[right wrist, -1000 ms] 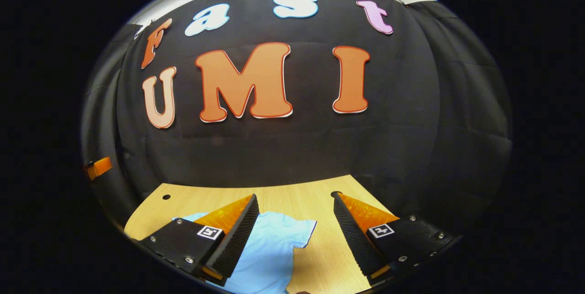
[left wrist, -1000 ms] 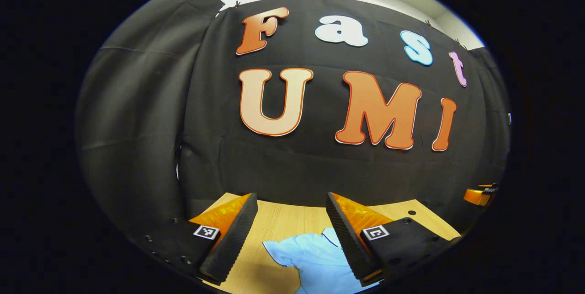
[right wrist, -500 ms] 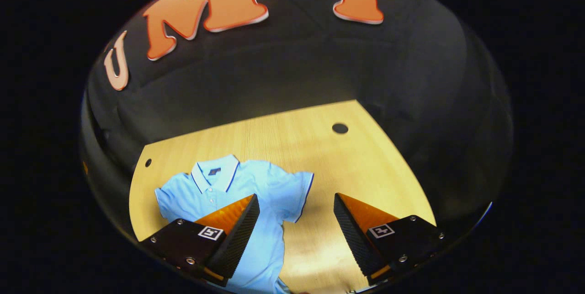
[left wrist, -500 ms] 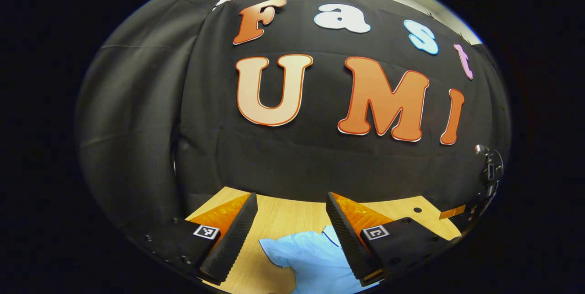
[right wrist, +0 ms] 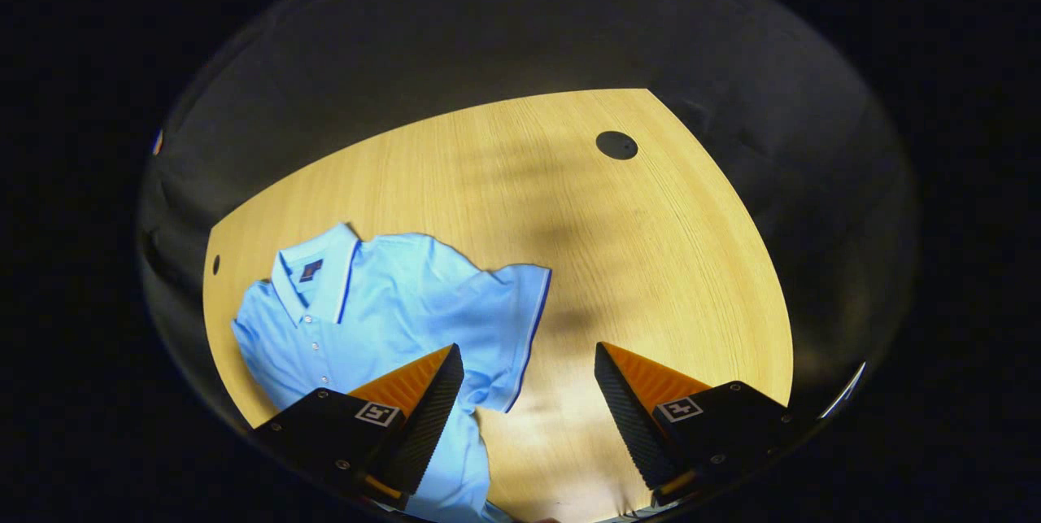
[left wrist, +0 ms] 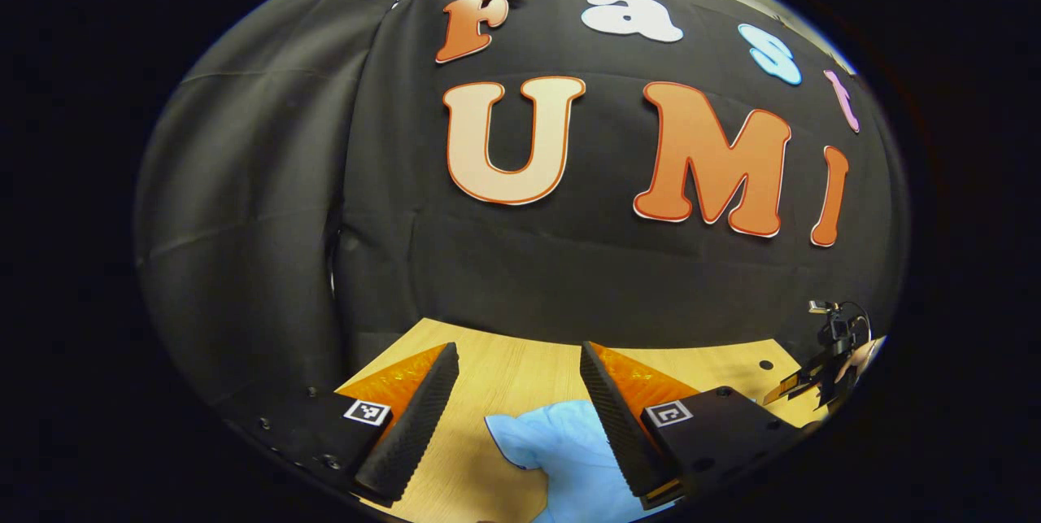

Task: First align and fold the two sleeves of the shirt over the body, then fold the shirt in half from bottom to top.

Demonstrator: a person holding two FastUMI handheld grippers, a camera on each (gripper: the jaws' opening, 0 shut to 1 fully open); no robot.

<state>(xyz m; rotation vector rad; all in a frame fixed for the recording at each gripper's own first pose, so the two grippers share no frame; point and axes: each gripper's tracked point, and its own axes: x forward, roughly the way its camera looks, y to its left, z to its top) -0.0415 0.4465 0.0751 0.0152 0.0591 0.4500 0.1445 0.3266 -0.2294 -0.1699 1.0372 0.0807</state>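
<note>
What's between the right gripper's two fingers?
In the right gripper view, the right gripper is open. In the gap lie the edge of the shirt's sleeve, on the left, and bare table.

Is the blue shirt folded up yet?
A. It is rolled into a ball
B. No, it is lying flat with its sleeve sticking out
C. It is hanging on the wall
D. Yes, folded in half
B: in the right gripper view the shirt lies spread on the wooden table, its sleeve still out to the side.
</note>
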